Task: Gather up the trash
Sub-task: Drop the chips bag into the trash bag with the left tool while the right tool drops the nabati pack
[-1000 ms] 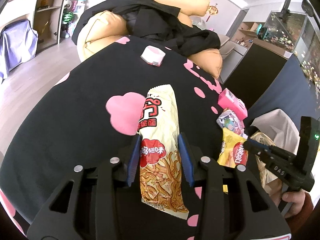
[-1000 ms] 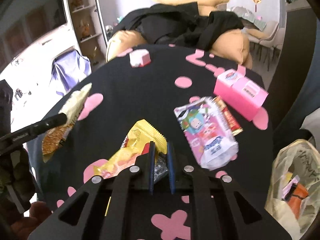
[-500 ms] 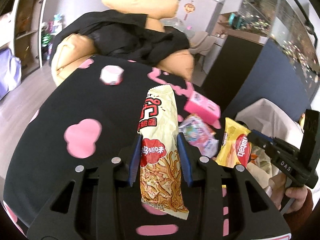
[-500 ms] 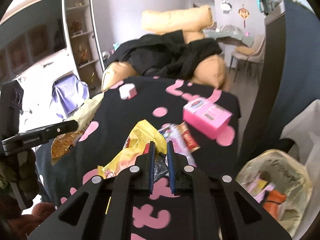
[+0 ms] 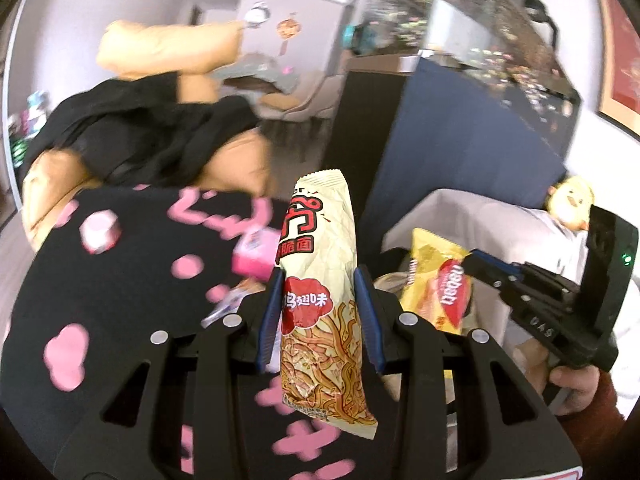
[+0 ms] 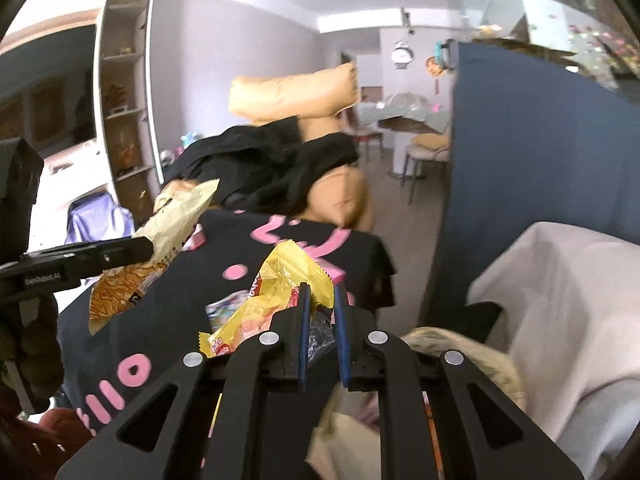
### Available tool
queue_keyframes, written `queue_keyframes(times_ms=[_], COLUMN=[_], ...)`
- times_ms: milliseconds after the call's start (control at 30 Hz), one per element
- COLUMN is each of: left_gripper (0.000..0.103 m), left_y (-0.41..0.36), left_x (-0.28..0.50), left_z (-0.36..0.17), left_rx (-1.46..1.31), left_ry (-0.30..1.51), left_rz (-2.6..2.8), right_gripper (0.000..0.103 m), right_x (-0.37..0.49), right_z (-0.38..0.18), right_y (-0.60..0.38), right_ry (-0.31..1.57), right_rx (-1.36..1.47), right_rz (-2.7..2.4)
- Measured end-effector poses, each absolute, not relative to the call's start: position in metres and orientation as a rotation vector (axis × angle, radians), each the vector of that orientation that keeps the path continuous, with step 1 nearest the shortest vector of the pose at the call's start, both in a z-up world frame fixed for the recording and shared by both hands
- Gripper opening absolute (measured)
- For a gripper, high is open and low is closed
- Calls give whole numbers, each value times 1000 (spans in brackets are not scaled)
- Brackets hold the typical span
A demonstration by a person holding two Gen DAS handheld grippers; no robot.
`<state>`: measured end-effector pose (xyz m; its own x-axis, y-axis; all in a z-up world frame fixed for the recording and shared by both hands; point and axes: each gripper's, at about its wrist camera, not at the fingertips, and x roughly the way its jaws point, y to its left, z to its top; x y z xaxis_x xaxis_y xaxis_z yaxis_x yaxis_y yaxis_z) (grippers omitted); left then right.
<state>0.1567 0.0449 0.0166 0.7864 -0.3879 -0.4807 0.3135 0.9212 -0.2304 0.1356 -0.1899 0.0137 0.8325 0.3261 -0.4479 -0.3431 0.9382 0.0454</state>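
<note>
On the left, the surface (image 5: 120, 288), draped in a black cloth with pink shapes, carries a small pink-and-white cup (image 5: 100, 232) and a pink box (image 5: 256, 254); both are blurred. The left gripper (image 5: 318, 320) is clamped at a middling width on a cream noodle packet (image 5: 320, 280), whose long axis runs along the fingers, its top end pointing away and its lower end hanging beneath them. Further right, the right gripper (image 6: 322, 328) is pinched almost closed on a crumpled yellow wrapper (image 6: 280, 292), which trails out to its left. The trash bag (image 6: 460, 348) is seen below and just to the right of the right gripper, so that hand is judged the nearer; from the left gripper the bag lies to the right, past the yellow wrapper. The bag's mouth is largely hidden behind the gripper bodies and blurred, and its contents cannot be made out. A pale draped cloth (image 6: 560, 300) rises behind it.
</note>
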Motion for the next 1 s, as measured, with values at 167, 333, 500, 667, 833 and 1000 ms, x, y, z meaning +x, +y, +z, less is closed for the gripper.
queue_keyframes(times_ms=[167, 333, 500, 667, 833, 1000], left_gripper=[34, 34, 34, 34, 52, 54], left_y=[-12, -69, -110, -128, -144, -126], left_x=[174, 197, 206, 218, 238, 250], left_z=[21, 4, -13, -31, -51, -60], left_rx=[-115, -125, -124, -159, -164, -186], left_ry=[516, 539, 558, 615, 706, 752], left_rz=[-462, -525, -571, -612, -685, -632], right_gripper=[13, 13, 13, 13, 13, 13], right_x=[133, 130, 127, 130, 136, 139], right_z=[20, 25, 25, 16, 8, 2], right_y=[-243, -291, -325, -344, -355, -343], right_ry=[439, 421, 419, 442, 458, 464], right_rx=[-33, -51, -72, -47, -16, -47], right_rz=[252, 132, 55, 12, -13, -16])
